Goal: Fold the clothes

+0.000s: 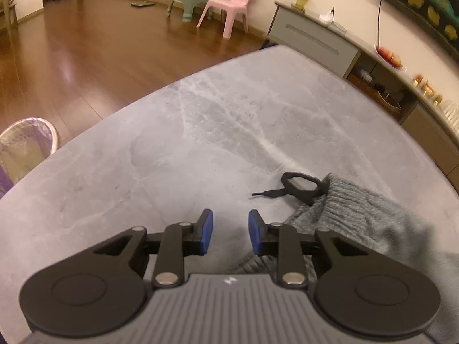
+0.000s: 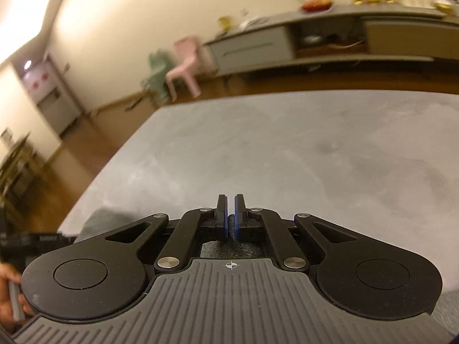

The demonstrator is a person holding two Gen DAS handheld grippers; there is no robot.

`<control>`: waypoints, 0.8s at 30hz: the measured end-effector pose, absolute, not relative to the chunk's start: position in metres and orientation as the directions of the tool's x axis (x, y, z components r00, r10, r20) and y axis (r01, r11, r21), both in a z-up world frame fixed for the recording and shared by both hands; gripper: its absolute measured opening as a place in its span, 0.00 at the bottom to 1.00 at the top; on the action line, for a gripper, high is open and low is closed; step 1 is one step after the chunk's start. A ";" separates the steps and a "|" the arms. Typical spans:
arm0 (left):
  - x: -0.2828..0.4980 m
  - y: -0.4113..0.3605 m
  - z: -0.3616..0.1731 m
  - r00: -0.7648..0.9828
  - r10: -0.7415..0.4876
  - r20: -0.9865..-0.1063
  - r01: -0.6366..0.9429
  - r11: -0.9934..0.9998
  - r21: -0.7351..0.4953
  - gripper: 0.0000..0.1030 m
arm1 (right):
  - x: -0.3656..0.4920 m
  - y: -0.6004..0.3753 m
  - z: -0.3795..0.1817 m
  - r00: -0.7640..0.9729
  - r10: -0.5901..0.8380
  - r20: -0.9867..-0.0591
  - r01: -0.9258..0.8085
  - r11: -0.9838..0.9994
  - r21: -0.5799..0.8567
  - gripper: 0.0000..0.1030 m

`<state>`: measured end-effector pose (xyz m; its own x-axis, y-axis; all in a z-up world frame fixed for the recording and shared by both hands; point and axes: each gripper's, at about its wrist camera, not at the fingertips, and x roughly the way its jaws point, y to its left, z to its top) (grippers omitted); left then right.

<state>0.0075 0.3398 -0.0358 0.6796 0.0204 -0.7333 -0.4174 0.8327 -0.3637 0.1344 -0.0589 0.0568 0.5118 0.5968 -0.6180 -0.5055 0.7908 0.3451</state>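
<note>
Two claws work over one grey marbled tabletop (image 1: 200, 120). The left claw (image 1: 231, 233) hovers with its blue pads parted and nothing between them, just left of a grey ribbed knit garment (image 1: 358, 209) that lies crumpled near the tabletop's near right edge, its black drawstring (image 1: 298, 187) trailing leftward, within easy reach for a pinch. The right claw (image 2: 230, 215) has its pads nearly touching; whether cloth is caught between them cannot be told.

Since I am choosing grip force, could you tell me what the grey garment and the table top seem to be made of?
Grey garment: seemingly a soft knit, with visible ribbing and a black drawstring. Table top: probably matte grey stone or a stone-look slab, with pale veins.
</note>
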 end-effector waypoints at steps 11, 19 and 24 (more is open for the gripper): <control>0.024 0.305 -0.046 0.619 0.125 -0.775 -0.356 0.925 -0.135 0.51 | 0.136 -0.028 0.052 0.461 0.604 -0.650 -0.566 0.765 0.309 0.00; 0.012 0.303 -0.056 0.507 0.462 -0.728 -0.455 0.860 0.229 0.41 | 0.147 -0.043 0.073 0.635 0.512 -0.579 -0.435 0.856 0.279 0.00; 0.010 0.311 -0.043 0.522 0.447 -0.726 -0.496 0.852 0.168 0.42 | 0.148 -0.045 0.066 0.625 0.453 -0.636 -0.420 0.882 0.216 0.02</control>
